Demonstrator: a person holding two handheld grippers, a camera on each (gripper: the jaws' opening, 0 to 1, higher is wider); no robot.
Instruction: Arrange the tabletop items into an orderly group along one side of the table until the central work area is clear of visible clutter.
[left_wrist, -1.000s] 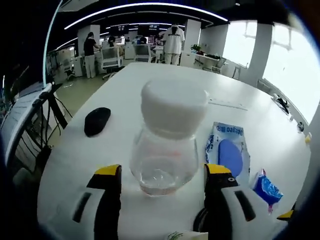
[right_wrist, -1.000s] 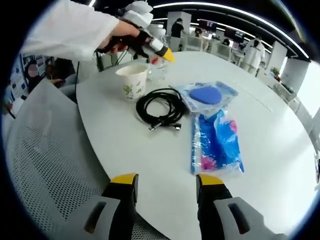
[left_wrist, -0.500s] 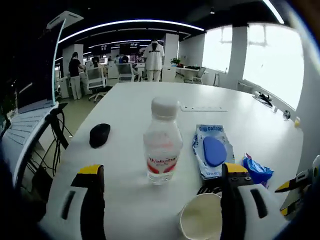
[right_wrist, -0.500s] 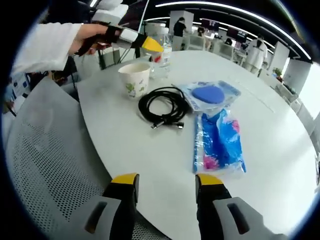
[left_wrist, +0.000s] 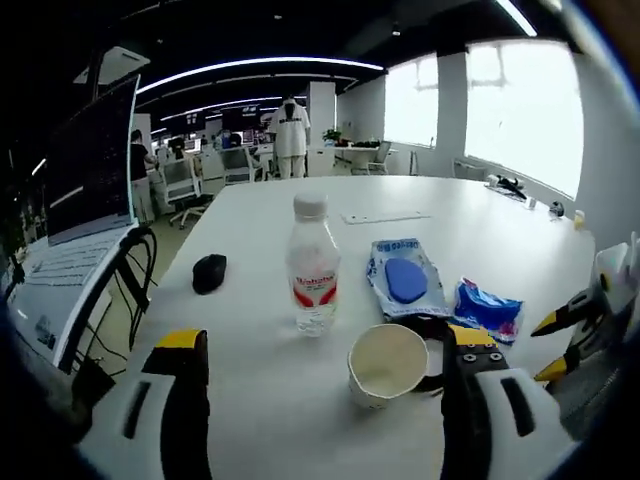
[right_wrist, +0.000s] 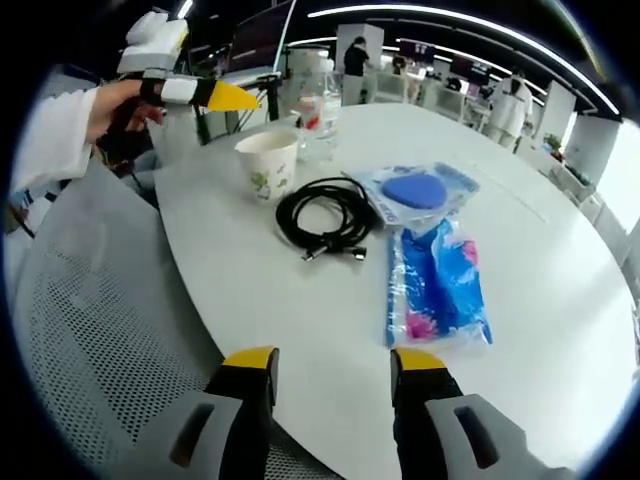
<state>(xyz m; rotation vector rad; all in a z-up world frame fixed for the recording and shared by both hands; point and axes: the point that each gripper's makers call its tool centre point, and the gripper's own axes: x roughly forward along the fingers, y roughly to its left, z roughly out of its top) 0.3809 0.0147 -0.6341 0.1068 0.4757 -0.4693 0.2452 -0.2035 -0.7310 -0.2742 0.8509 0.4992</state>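
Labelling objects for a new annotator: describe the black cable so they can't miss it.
On the round white table, look near the edge with the paper cup and water bottle. The black cable lies coiled flat just past the cup, beside the blue packets. It is the one dark, looped thing among white and blue items.

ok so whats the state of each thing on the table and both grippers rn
water bottle: upright, capped, free
paper cup: upright, open top, beside the bottle
black cable: coiled, lying flat
blue sponge pack: flat, sealed
blue wipes pack: flat, next to the sponge pack
black mouse: resting apart from the group
left gripper: jaws open, empty
right gripper: jaws open, empty
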